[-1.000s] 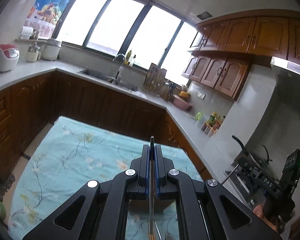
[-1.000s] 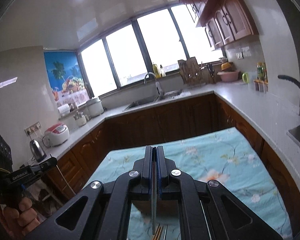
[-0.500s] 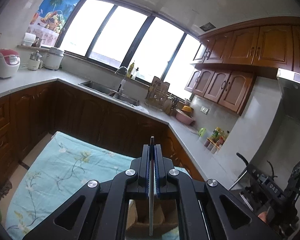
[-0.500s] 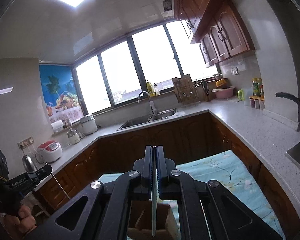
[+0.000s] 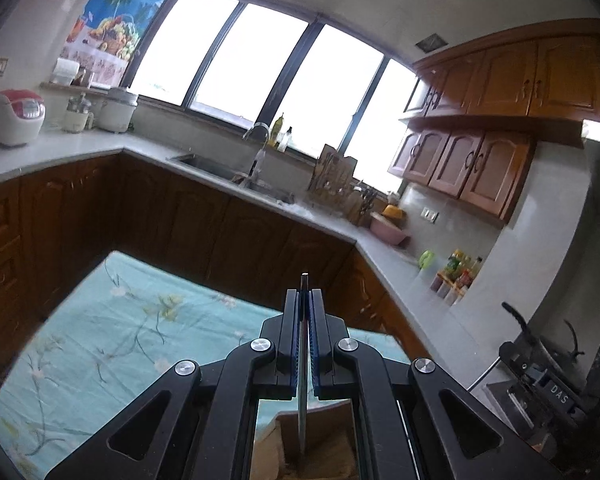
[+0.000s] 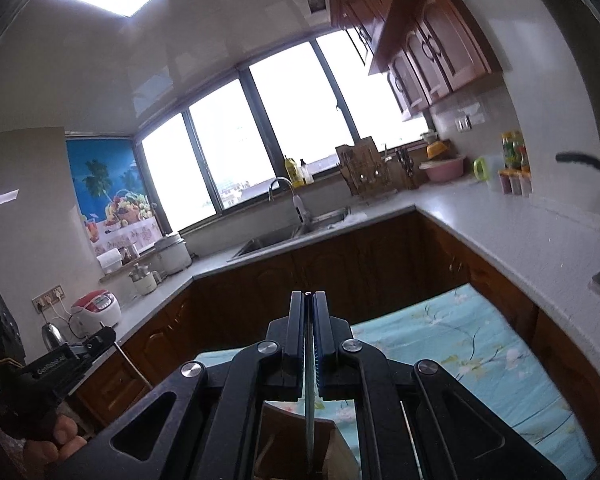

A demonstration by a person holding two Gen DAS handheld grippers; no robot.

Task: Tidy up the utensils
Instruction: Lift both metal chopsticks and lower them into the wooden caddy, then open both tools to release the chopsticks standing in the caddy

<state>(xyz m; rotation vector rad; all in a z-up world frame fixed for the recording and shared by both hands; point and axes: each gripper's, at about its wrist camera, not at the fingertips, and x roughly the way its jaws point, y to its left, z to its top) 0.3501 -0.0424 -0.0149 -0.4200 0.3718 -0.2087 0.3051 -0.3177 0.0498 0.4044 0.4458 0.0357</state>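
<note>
Left wrist: floral tablecloth (image 5: 100,344), wooden cabinets (image 5: 220,236), windows (image 5: 260,72).

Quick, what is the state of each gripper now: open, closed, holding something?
Left gripper: closed on a thin metal utensil, above a brown box.
Right gripper: closed on a second thin utensil.
</note>
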